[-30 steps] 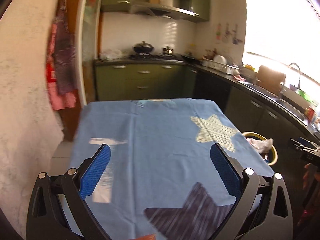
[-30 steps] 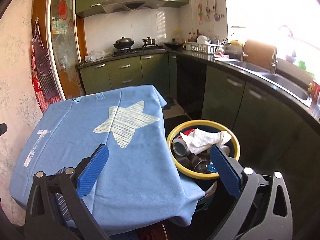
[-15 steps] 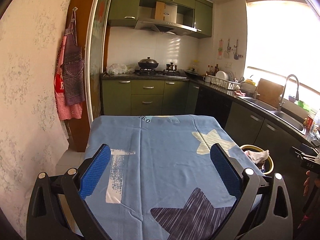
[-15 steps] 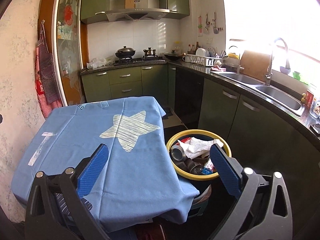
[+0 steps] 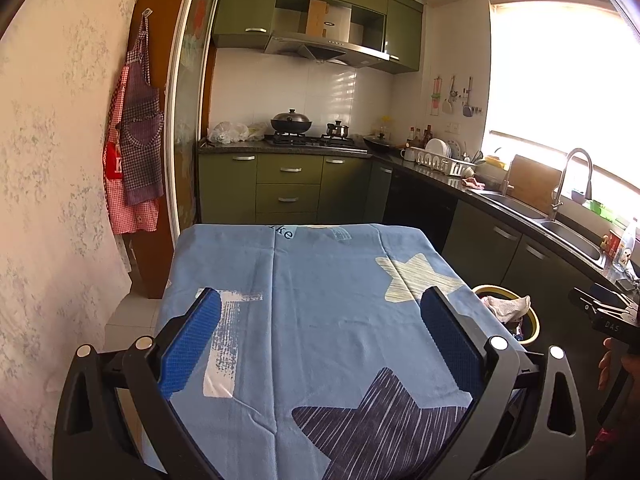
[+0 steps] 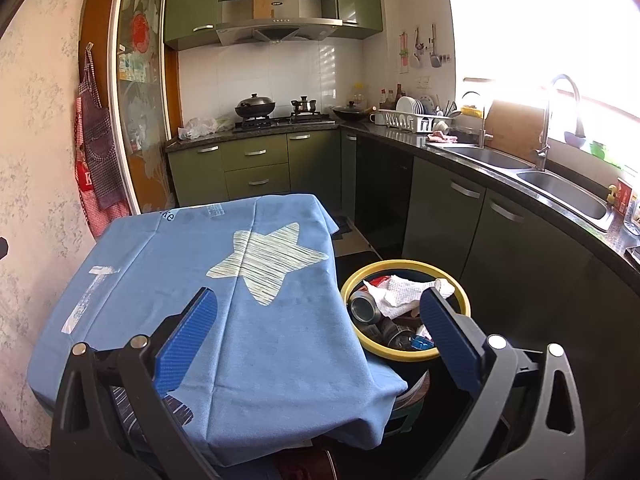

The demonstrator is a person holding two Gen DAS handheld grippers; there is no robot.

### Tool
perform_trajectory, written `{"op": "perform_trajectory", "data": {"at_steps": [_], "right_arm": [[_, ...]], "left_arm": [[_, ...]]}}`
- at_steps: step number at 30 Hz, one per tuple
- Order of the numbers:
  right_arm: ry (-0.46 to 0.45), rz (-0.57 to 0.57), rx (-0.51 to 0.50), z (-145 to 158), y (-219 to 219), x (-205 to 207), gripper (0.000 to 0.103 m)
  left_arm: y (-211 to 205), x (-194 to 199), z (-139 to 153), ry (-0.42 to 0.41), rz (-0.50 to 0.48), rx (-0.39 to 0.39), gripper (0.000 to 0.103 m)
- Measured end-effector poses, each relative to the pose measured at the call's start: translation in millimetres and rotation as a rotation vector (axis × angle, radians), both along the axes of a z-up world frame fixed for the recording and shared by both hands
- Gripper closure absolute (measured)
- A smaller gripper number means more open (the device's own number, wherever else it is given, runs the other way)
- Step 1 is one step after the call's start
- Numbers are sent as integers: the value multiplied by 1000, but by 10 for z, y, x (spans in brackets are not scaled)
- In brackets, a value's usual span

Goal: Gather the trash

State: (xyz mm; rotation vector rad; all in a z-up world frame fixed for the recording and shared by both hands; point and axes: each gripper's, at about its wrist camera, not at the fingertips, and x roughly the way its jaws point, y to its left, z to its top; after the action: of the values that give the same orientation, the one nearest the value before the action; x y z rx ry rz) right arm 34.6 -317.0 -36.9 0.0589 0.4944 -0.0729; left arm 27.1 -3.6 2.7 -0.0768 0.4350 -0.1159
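Observation:
A yellow-rimmed trash bin (image 6: 464,300) stands on the floor right of the table; a crumpled white paper towel (image 6: 404,290), cans (image 6: 365,307) and other scraps lie inside. The left wrist view shows the same bin (image 5: 534,326) past the table's right edge. My right gripper (image 6: 320,332) is open, hovering above the table's right corner and the bin, holding nothing. My left gripper (image 5: 320,338) is open and empty above the near part of the blue star-patterned tablecloth (image 5: 320,280). No loose trash shows on the cloth.
Green kitchen cabinets (image 6: 452,204) and a dark counter with a sink (image 6: 564,188) run along the right. A stove with a wok (image 5: 291,123) is at the back. Aprons (image 5: 136,160) hang on the left wall. A hand holding the other gripper (image 5: 612,320) shows at the right edge.
Both grippers have risen and pulled back, tilting up, so more of the kitchen and ceiling shows. Both stay open and empty. The bin's contents have not moved.

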Motion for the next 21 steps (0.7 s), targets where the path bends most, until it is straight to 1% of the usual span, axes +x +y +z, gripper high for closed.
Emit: {"op": "perform_trajectory", "data": {"at_steps": [7, 21], "right_arm": [[-5, -3, 6, 9, -7, -3, 7], [-8, -7, 12, 11, -26, -10, 7]], "left_arm": [[-31, 16, -1, -3, -5, 15, 5], [-69, 3, -8, 1, -14, 17, 5]]}}
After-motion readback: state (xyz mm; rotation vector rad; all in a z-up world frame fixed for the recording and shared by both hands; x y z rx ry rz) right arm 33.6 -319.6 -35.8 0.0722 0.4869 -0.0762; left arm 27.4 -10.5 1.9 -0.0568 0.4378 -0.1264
